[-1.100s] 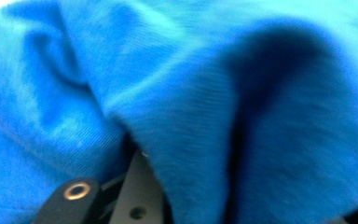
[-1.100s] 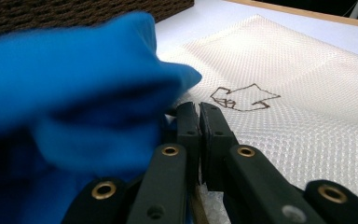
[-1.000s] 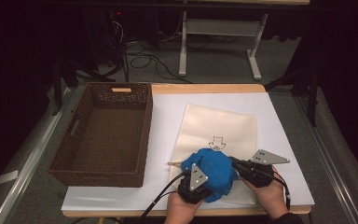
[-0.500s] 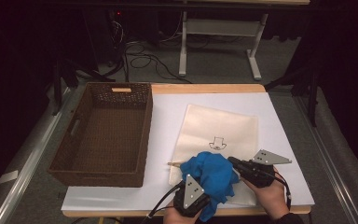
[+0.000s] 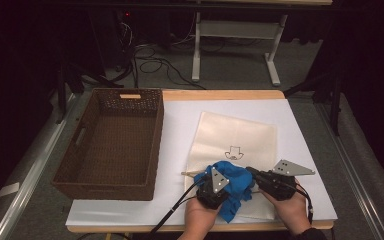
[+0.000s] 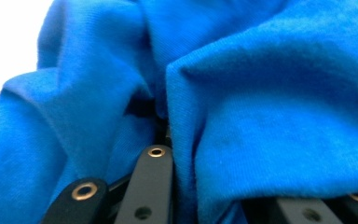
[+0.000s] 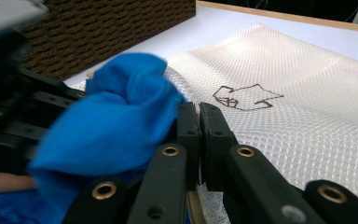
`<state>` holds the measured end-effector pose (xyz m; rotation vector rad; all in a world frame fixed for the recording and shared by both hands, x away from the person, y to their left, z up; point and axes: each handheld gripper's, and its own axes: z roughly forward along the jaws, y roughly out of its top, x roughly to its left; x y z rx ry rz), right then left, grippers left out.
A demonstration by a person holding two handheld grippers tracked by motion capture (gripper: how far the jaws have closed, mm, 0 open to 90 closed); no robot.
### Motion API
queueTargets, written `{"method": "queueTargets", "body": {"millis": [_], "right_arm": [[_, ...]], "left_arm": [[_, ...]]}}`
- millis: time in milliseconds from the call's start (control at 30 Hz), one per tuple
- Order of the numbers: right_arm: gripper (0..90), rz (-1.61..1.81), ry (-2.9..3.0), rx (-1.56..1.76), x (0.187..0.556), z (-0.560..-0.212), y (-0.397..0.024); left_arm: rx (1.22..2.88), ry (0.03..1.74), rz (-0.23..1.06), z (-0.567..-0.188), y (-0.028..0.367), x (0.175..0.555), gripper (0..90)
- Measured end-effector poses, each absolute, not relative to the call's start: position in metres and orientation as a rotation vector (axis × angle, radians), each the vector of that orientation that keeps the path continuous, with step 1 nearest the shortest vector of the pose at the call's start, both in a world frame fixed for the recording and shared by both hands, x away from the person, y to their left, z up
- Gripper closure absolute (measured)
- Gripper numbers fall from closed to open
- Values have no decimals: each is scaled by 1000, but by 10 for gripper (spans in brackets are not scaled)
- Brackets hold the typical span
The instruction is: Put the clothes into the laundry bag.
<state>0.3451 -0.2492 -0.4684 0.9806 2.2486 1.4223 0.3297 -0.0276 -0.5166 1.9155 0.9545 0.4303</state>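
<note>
Dark room, cables and a white stand's legs on the floor behind; my work surface is a table [image 5: 220, 95] with a white sheet over it. Largest item on it: a brown wicker basket [image 5: 111, 142], on the left side, nothing in it that I can see. Right of the basket lies a cream mesh bag [image 5: 240, 137], flat, with a small dark drawn mark facing up; its mouth end, with a thin wooden rim, is towards me.

The blue cloth [image 5: 232, 182] is bunched at that near end of the bag, between my two tools. No clear long axis; it is a crumpled mound, a tail hanging towards the table's near edge.

Left gripper [image 5: 215, 187]: jaws have just been closing, folds of cloth between them. In the left gripper view fabric [image 6: 242, 116] bulges over and between the black jaws; I judge it gripped.

Right gripper [image 7: 199, 135]: jaws pressed together, pinching what looks like the bag's near edge by the rim, though the contact itself is hidden. In the high view it [image 5: 260, 177] sits just right of the cloth.

Key relation: the cloth lies straight ahead of the left jaws, just left of the right jaws, at the bag's mouth. I judge the left hand to be the one to push it in, along the bag's long axis, away from me.
</note>
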Motion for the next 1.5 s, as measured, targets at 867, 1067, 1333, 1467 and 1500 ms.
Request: {"method": "queueTargets", "body": {"millis": [867,1067,1333,1467,1500], "right_arm": [[887,1434,2237,968,341,-467,-252],[887,1436,2235,975,341,-466,-252],[887,1435,2235,968,342,-466,-252],[887,1434,2235,969,342,-467,-252],[887,1434,2236,967,342,-467,-253]], "left_arm": [[1807,949,433,-496,9,284,338],[1732,1007,441,-487,21,290,396],[1753,1063,417,-480,10,325,502],[1785,1046,408,-484,1,327,752],[1790,1036,416,-484,-1,326,808]]}}
